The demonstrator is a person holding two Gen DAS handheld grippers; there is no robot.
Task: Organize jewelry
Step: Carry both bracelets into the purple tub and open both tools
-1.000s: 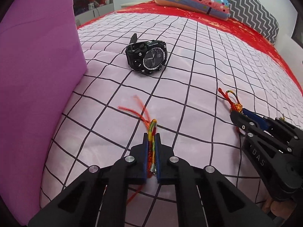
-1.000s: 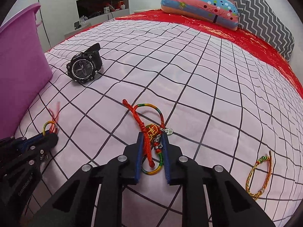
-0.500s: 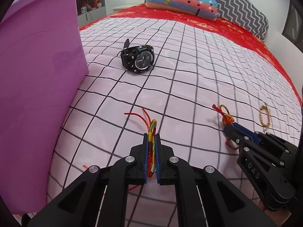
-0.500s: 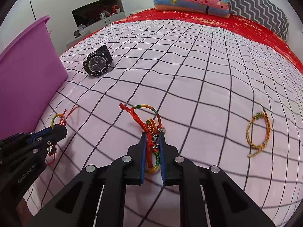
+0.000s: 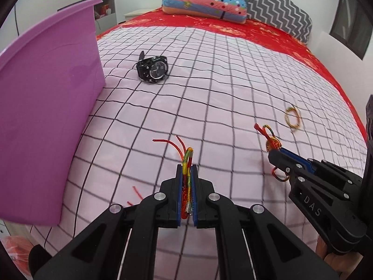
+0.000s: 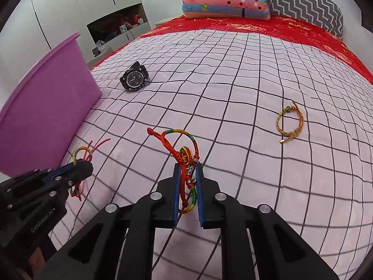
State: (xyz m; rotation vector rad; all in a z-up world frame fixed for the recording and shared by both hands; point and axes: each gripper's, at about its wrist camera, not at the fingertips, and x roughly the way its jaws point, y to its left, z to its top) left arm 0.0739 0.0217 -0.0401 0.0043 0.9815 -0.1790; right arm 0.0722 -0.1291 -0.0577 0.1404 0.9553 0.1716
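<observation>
Pink checked bedding point(image 5: 209, 88) spreads under both my claws, with red sheet point(image 5: 268, 30) and stacked pillows point(image 5: 205, 2) at twelve o'clock. At nine o'clock in the left wrist view stands the purple bin point(image 5: 46, 107), its wall close beside my left claw. A black watch point(image 5: 152, 69) lies on the bedding at eleven o'clock, near the bin's far corner. My left claw point(image 5: 187, 186) is pinched tight on a multicolour cord bracelet point(image 5: 186, 177), whose loop pokes out past the fingertips point(image 5: 179, 175) while red tails point(image 5: 172, 143) trail off over the bedding. My right claw point(image 6: 187, 186) is squeezed on a red knotted bracelet point(image 6: 184, 156) with small silver beads; its rainbow loop arcs out ahead and a lower loop hangs between the pads. From the left wrist view that claw sits at three o'clock, apart from the left one. Further right, at two o'clock from the right wrist, a yellow-green bracelet point(image 6: 290, 122) lies loose on the bedding, well apart from both claws.
</observation>
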